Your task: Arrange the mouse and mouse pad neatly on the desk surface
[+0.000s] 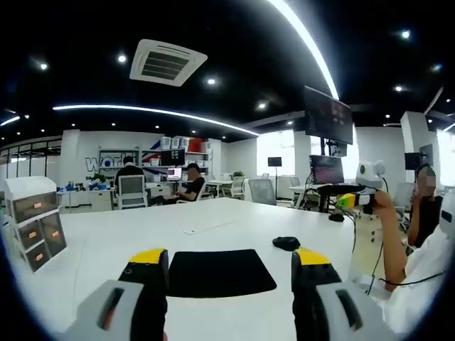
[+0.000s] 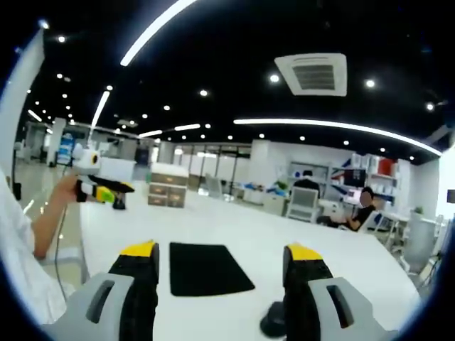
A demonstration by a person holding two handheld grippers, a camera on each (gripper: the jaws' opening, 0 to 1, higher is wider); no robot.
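A black mouse pad (image 1: 220,272) lies flat on the white desk (image 1: 106,245), just beyond my left gripper (image 1: 231,257), whose yellow-tipped jaws stand open and hold nothing. A black mouse (image 1: 286,243) sits on the desk off the pad's far right corner. In the right gripper view the mouse pad (image 2: 207,268) lies ahead of my open right gripper (image 2: 221,250), and the mouse (image 2: 274,320) is low down, partly hidden behind the right jaw. A hand holds each gripper up off the desk: the right gripper (image 1: 364,186) at one side, the left gripper (image 2: 103,190) at the other.
A small white drawer unit (image 1: 32,222) stands on the desk's left part, drawer unit (image 2: 167,190) at its far end. A small white item (image 1: 190,231) lies mid-desk. Seated people, chairs and monitors are in the background. The person's arm (image 1: 387,241) is at the desk's right edge.
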